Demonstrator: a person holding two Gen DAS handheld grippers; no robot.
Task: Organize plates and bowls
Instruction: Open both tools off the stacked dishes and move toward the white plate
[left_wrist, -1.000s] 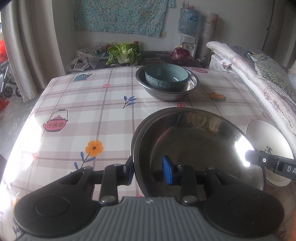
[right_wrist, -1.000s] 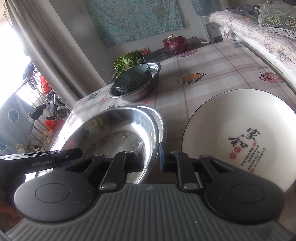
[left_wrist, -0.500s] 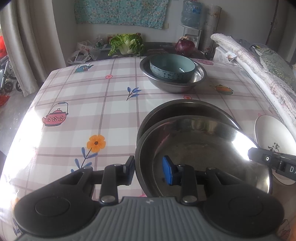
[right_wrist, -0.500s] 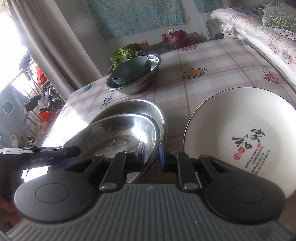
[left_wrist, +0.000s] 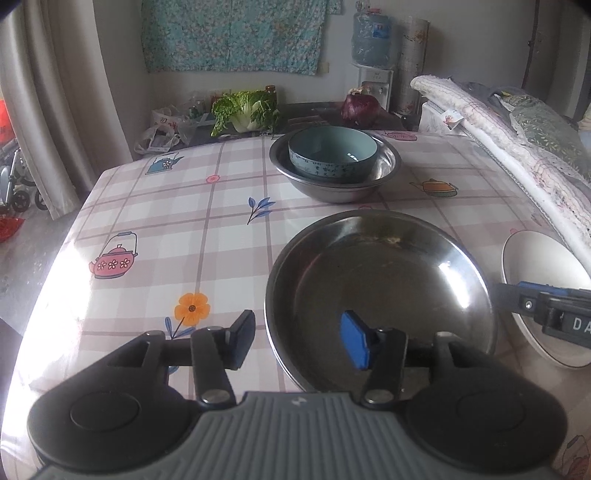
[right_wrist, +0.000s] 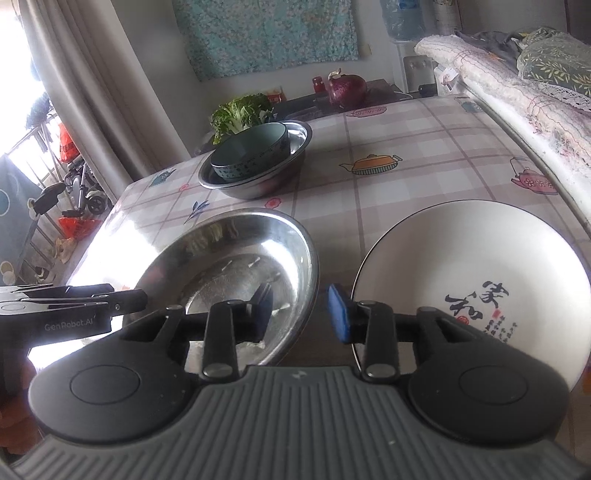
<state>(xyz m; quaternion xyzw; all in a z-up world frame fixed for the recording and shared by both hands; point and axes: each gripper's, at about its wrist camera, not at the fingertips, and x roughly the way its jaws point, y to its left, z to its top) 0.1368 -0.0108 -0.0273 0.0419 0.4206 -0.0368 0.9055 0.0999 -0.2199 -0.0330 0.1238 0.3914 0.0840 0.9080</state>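
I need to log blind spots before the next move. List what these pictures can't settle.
- Steel plate: near rim hidden by left gripper in the left view; a plate beneath can't be confirmed.
- White plate: near edge hidden by right gripper; cut off in left view.
- Blue bowl: rim writing too small.

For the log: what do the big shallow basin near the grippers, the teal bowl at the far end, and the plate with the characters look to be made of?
Shallow basin: likely stainless steel, polished; it mirrors window light and the room.
Teal bowl: seemingly glazed ceramic; thick wall, soft sheen, printed band outside. It sits in a second steel basin.
White plate: probably glazed ceramic or porcelain, though melamine is possible; smooth white, dark rim line, black calligraphy with red seals.
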